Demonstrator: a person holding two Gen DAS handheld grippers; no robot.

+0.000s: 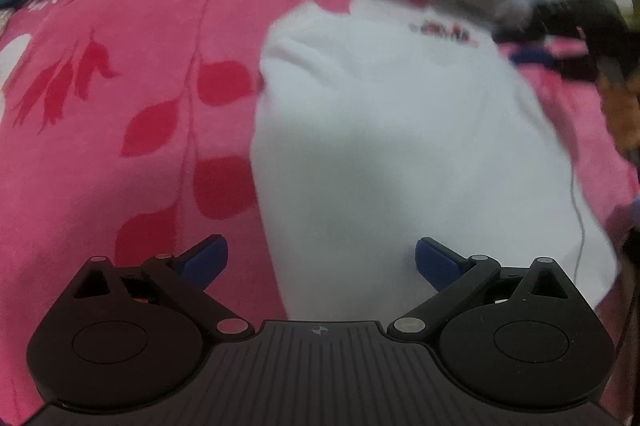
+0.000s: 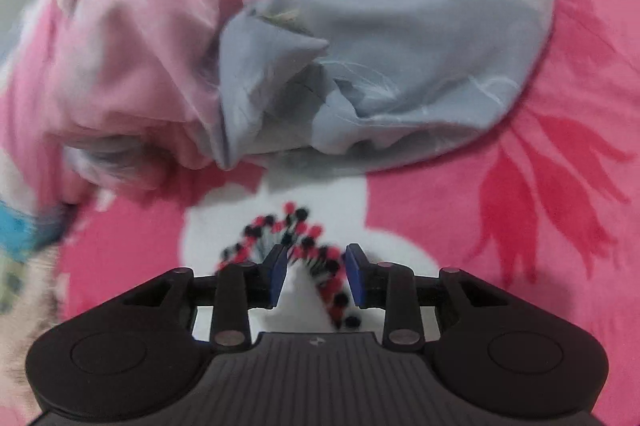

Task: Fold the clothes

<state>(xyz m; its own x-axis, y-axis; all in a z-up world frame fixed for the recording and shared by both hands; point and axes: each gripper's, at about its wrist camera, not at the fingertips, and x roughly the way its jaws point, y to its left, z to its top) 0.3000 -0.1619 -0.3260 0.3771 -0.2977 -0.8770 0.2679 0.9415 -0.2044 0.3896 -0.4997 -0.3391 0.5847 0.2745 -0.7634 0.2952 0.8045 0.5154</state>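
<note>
A white shirt lies on a pink bed.

The white shirt (image 1: 400,145) looks folded, with red and black dots near its top. The left gripper (image 1: 320,258) has jaws wide open. The right gripper (image 2: 316,274) has jaws partly open around the shirt's top, not squeezing.

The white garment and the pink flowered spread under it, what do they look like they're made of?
The white garment looks like soft matte knit cloth, probably cotton jersey: it drapes in rounded folds without shine, and a small red and black print sits near one edge. The pink flowered spread looks like plush fleece or a brushed blanket, with a fuzzy, slightly napped surface; blur leaves this open.
</note>
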